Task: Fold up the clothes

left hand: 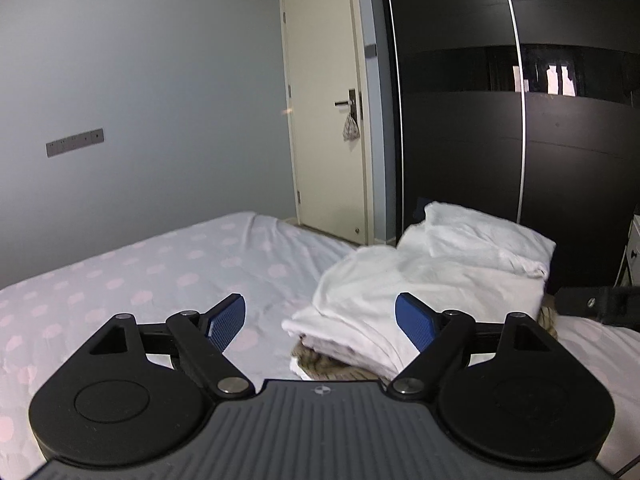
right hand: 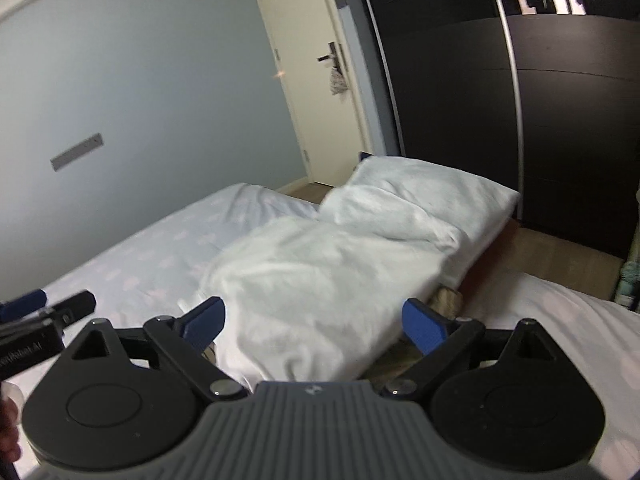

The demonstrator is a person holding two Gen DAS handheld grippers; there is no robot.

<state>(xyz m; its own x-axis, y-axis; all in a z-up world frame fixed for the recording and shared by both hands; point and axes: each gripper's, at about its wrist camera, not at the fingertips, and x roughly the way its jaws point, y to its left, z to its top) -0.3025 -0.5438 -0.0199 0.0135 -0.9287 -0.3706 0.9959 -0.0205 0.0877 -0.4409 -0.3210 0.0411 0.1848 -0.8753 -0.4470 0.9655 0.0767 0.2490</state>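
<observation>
1. Left wrist view: left gripper [left hand: 320, 322] has its jaws spread wide, nothing between the blue pads [left hand: 226, 322]; it hangs over the bed [left hand: 120, 280], just short of the clothes.
2. Same view: white garment [left hand: 400, 288] lies folded on top of a stack near the bed's right side; beige patterned cloth [left hand: 320, 364] peeks out underneath at the near end; a second white bundle [left hand: 480, 236] sits behind, toward the far right corner of the bed.
3. Same view: closed door [left hand: 324, 120] and dark wardrobe [left hand: 520, 120] behind; a black piece of the other tool pokes in at the right edge.
4. Right wrist view: right gripper [right hand: 314, 324] also wide apart, pads not pressing anything; white garment [right hand: 312, 280] lies just ahead of and between the fingers, loose; picture blurred.
5. Same view: left gripper [right hand: 44, 312] visible at the left edge, beside the stack.
6. Progress, judged: top garment looks folded and stacked, both claws empty; this piece seems done; whether more clothes wait unfolded cannot be told; the rear bundle looks lumpy and may need tidying.
</observation>
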